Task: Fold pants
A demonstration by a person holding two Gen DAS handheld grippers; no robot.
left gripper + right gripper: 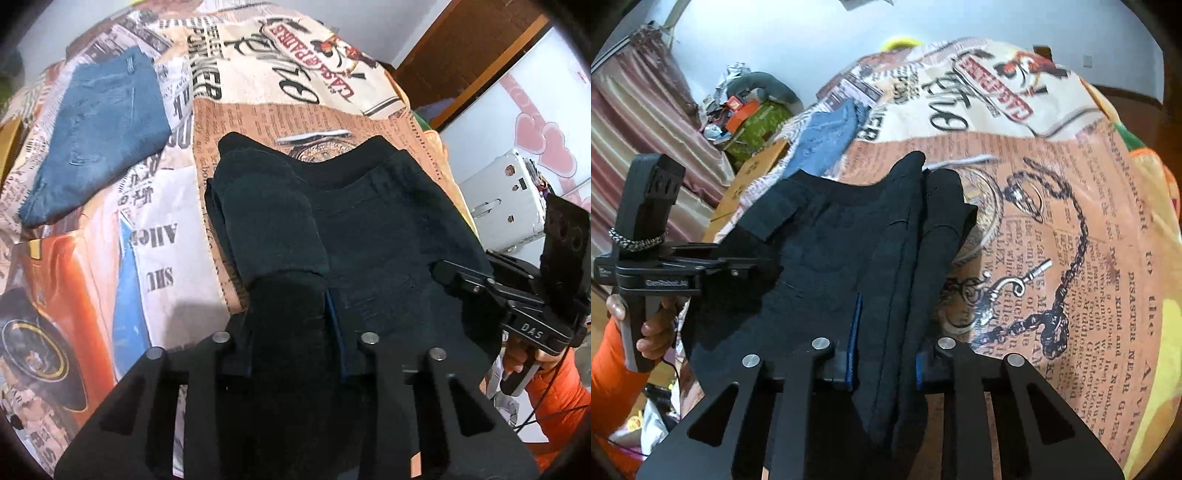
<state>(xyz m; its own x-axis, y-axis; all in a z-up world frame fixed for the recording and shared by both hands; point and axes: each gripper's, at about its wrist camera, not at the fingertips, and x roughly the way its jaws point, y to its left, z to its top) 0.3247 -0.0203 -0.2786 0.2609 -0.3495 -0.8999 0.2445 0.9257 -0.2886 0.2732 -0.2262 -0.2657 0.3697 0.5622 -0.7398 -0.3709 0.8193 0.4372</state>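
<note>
Black pants (369,229) lie on the printed bedspread (155,240), folded over, with both near corners lifted. My left gripper (291,314) is shut on a bunched fold of the black pants at their left near edge. My right gripper (886,332) is shut on the black pants' (831,236) right near edge, with cloth bunched between the blue-padded fingers (854,332). The right gripper also shows in the left wrist view (454,275), and the left one in the right wrist view (746,269). Each is held by a hand in an orange sleeve.
Folded blue jeans (99,133) lie on the bedspread to the far left; they also show in the right wrist view (827,136). A white sewing machine (506,199) stands off the bed's right side. A cluttered pile (750,114) and curtain lie beyond the bed.
</note>
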